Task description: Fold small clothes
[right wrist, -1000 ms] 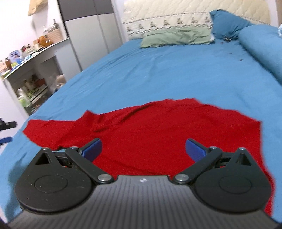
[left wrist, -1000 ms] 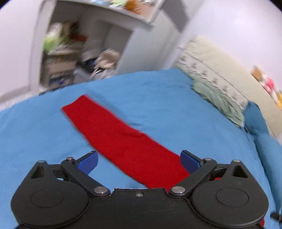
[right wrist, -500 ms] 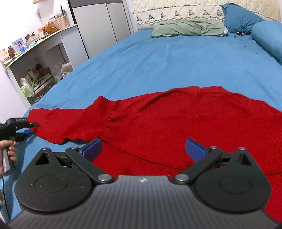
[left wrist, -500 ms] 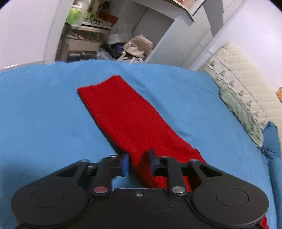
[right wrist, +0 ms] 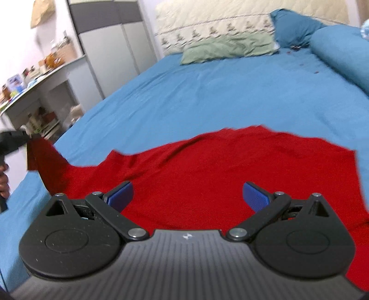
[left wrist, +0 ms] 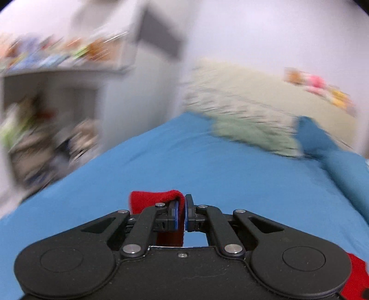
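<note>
A red knit sweater (right wrist: 207, 170) lies spread on the blue bed sheet (right wrist: 207, 97). My left gripper (left wrist: 182, 208) is shut on the end of its red sleeve (left wrist: 150, 199), which drapes over the left finger and hangs below. In the right wrist view the same left gripper (right wrist: 13, 140) shows at the far left, holding the sleeve (right wrist: 43, 157) lifted off the sheet. My right gripper (right wrist: 186, 196) hovers open over the sweater's body, its blue pads (right wrist: 121, 196) wide apart with nothing pinched.
A green pillow (right wrist: 226, 48), a blue pillow (right wrist: 297, 25) and a rolled blue duvet (right wrist: 343, 50) lie at the head of the bed by a cream headboard (right wrist: 207, 16). A cluttered shelf unit (right wrist: 34, 92) and a grey wardrobe (right wrist: 110, 46) stand along the left side.
The left gripper went from open over the flat sleeve to shut on its end, then lifted it and swung toward the bed. The sleeve now hangs raised. The right gripper stayed open.
</note>
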`<action>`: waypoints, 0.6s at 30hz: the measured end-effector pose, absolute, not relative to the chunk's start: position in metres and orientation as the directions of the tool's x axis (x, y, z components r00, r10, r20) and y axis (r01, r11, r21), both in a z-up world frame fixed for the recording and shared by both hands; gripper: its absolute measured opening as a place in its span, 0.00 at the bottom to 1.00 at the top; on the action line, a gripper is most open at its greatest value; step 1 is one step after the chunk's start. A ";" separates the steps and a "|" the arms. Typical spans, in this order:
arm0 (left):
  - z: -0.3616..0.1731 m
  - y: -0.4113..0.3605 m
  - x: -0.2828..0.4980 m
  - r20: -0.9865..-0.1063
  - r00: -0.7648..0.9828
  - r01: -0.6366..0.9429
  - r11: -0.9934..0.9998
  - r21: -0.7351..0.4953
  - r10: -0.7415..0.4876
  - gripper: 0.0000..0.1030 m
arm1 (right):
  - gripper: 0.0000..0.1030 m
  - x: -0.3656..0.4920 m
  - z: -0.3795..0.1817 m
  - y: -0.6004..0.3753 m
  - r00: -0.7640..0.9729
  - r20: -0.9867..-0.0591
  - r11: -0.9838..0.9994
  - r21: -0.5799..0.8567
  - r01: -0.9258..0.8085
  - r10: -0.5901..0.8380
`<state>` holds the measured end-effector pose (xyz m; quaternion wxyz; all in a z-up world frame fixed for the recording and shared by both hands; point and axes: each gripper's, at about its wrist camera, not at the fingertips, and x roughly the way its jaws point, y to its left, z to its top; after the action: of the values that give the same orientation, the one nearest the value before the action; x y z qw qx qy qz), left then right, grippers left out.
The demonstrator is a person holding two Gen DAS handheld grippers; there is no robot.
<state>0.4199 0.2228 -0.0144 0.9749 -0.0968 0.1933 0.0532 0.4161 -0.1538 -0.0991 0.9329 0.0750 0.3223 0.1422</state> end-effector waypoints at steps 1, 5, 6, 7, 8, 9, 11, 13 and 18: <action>-0.008 0.198 0.424 -0.374 0.927 -0.087 0.985 -0.149 0.025 0.04 | 1.00 0.414 -0.095 -0.162 0.764 -0.576 0.955 0.224 -0.196 0.291; -0.008 0.077 0.436 -0.379 0.912 0.134 0.987 -0.090 -0.159 0.05 | 1.00 0.408 -0.086 -0.198 0.798 -0.573 0.979 0.180 -0.100 0.187; -0.018 0.048 0.438 -0.405 0.892 0.181 0.980 -0.088 -0.201 0.05 | 1.00 0.407 -0.086 -0.209 0.802 -0.576 0.983 0.170 -0.072 0.159; -0.030 0.026 0.441 -0.434 0.871 0.208 0.973 -0.098 -0.230 0.05 | 1.00 0.405 -0.086 -0.219 0.803 -0.581 0.986 0.162 -0.048 0.135; -0.049 0.000 0.443 -0.475 0.840 0.238 0.964 -0.115 -0.264 0.05 | 1.00 0.404 -0.088 -0.229 0.801 -0.588 0.987 0.157 -0.027 0.115; -0.066 -0.019 0.444 -0.511 0.811 0.262 0.958 -0.118 -0.285 0.05 | 1.00 0.402 -0.091 -0.239 0.796 -0.598 0.988 0.153 -0.006 0.097; -0.103 -0.052 0.445 -0.577 0.767 0.289 0.954 -0.080 -0.280 0.05 | 1.00 0.398 -0.098 -0.259 0.779 -0.623 0.987 0.155 0.035 0.070; -0.136 -0.075 0.442 -0.634 0.723 0.317 0.947 -0.048 -0.274 0.05 | 1.00 0.394 -0.105 -0.275 0.762 -0.645 0.985 0.161 0.061 0.058; -0.165 -0.082 0.431 -0.649 0.714 0.330 0.944 -0.018 -0.262 0.06 | 1.00 0.387 -0.117 -0.298 0.743 -0.667 0.984 0.162 0.072 0.055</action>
<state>0.4311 -0.0816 -0.1650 0.9244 0.0495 0.3426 -0.1602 0.3870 -0.2978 -0.1166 0.9293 0.0889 0.3583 -0.0047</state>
